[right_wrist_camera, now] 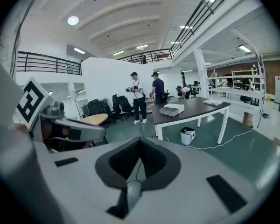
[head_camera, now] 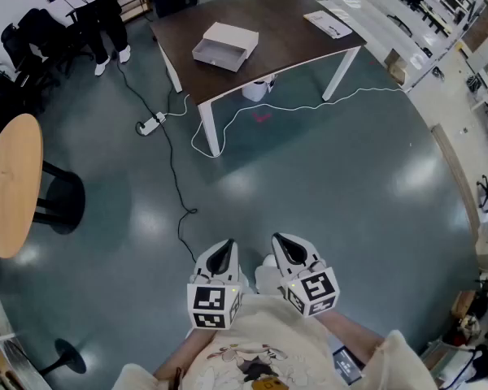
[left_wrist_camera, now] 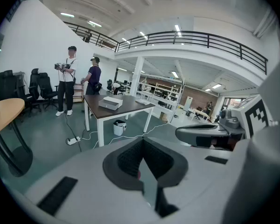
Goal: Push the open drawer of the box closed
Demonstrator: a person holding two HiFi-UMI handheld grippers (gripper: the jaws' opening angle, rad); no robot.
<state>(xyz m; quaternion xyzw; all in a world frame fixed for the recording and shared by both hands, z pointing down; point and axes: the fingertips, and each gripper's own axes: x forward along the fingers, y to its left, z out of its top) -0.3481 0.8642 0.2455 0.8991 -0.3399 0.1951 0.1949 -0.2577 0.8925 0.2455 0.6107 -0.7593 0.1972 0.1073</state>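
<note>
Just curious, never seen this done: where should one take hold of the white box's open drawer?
Probably its front panel, coming from the near edge of the table: the drawer juts out of the box toward that side, and the flat face suits pushing better than pinching.

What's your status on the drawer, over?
Left gripper and right gripper shut, empty, close to body. Box on far table, drawer open, untouched. Floor cable lies across the way.
</note>
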